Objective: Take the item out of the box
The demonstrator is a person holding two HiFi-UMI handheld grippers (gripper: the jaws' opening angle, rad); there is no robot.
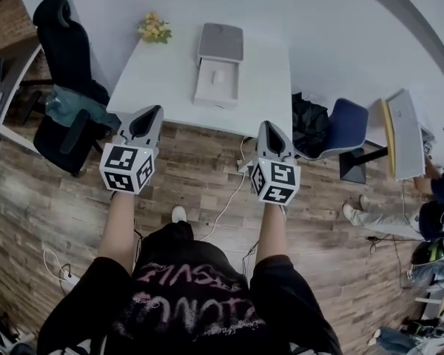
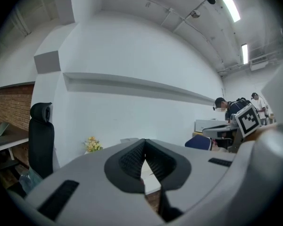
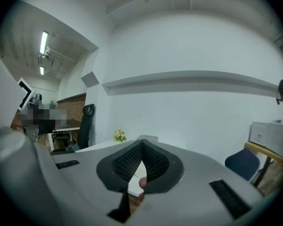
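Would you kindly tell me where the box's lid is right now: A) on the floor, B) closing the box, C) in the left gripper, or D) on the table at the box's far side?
D: the grey lid lies on the white table, just beyond the open box.

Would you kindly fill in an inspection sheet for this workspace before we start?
Surface: white table.
Job's things: open box mid-table, white item inside, lid beyond it.
Clutter: flowers at the far left corner.
Grippers: left gripper and right gripper shut, empty, short of the table.
Cables: white cable on the floor.
Surroundings: black chair left, blue chair right, person far right.
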